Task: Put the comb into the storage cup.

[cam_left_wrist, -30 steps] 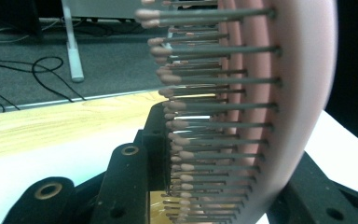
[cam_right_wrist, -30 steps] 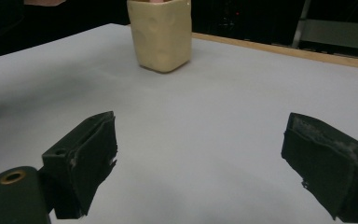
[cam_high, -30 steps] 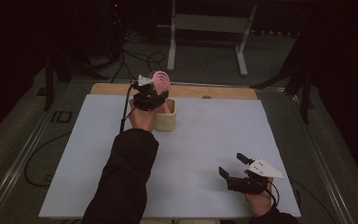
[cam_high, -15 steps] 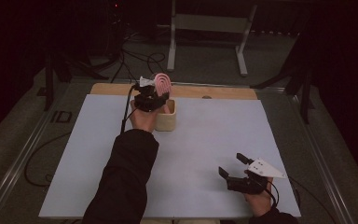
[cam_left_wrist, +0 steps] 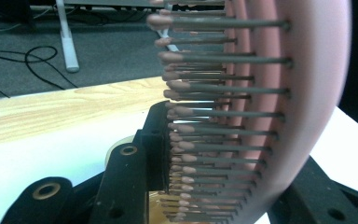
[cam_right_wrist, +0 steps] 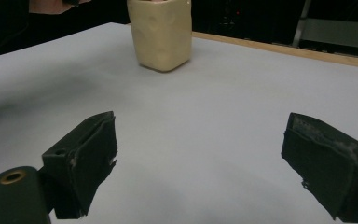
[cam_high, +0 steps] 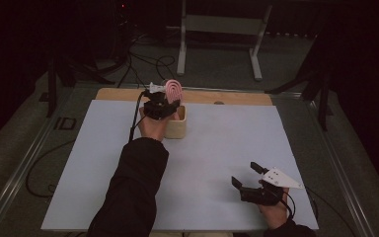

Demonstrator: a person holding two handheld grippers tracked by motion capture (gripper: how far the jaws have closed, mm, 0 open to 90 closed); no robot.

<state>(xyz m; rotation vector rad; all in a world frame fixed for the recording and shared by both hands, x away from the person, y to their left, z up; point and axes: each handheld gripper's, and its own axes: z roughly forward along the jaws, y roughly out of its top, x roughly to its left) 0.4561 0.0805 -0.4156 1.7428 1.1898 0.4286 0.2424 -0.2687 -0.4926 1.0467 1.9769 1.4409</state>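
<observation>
Fingers of my right gripper (cam_high: 246,176) hang spread over the bench (cam_high: 217,148) nearest me. Farther off, my left gripper (cam_high: 162,104) pinches the pink hairbrush (cam_high: 173,89) above the cream holder (cam_high: 176,129); it looks light and stiff, bristles springy, best held by the rim.

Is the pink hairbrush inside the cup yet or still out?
Partly in, it seems. The hairbrush stands upright in the left gripper, its head above the cup; whether its handle reaches inside is hidden.

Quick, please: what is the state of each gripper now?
Left gripper: closed on the pink hairbrush, above the beige cup.
Right gripper: open, holding nothing.
</observation>
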